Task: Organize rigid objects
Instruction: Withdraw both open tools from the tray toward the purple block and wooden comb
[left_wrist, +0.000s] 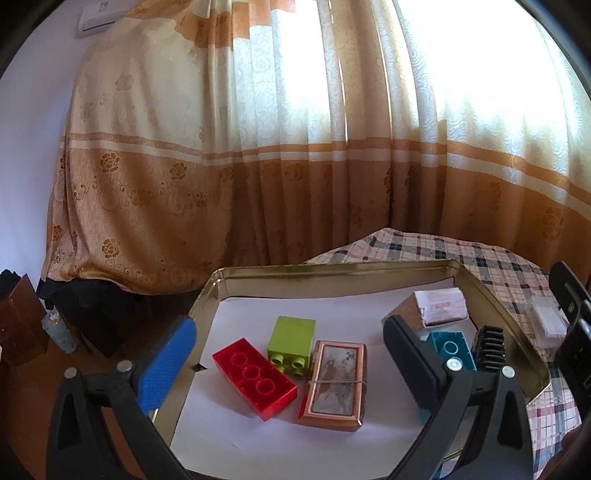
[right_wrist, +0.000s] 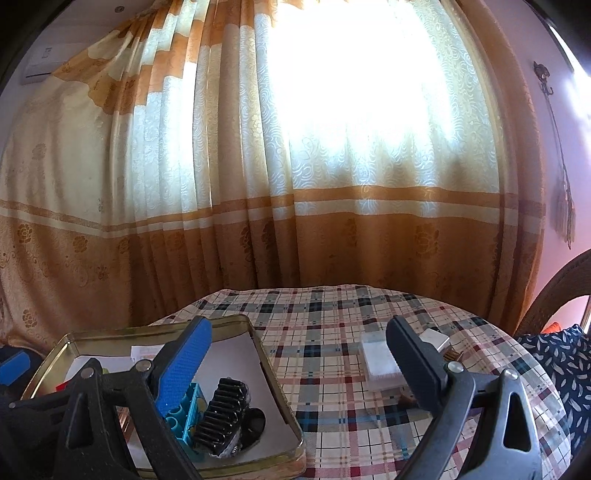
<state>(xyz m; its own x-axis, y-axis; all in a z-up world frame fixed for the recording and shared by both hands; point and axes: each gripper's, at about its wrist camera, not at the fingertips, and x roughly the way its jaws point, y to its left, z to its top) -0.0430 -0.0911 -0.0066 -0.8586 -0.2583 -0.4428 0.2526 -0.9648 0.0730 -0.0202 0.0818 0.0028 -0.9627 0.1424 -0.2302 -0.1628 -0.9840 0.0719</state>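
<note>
A gold metal tray (left_wrist: 332, 267) lined with white paper holds a red brick (left_wrist: 255, 382), a green brick (left_wrist: 291, 338), a copper-framed box (left_wrist: 334, 386), a teal brick (left_wrist: 452, 347), a black ribbed piece (left_wrist: 489, 349) and a white-labelled box (left_wrist: 441, 306). My left gripper (left_wrist: 291, 369) is open and empty above the tray. My right gripper (right_wrist: 299, 365) is open and empty over the tray's right edge (right_wrist: 275, 373). The teal brick (right_wrist: 184, 417) and black ribbed piece (right_wrist: 223, 417) lie below its left finger. A clear plastic box (right_wrist: 380, 363) lies on the cloth by its right finger.
The tray sits on a plaid tablecloth (right_wrist: 332, 332). A small white box (right_wrist: 436, 339) lies behind the clear box. Orange and cream curtains (left_wrist: 258, 166) hang behind the table. A dark patterned cushion (right_wrist: 554, 362) is at the right.
</note>
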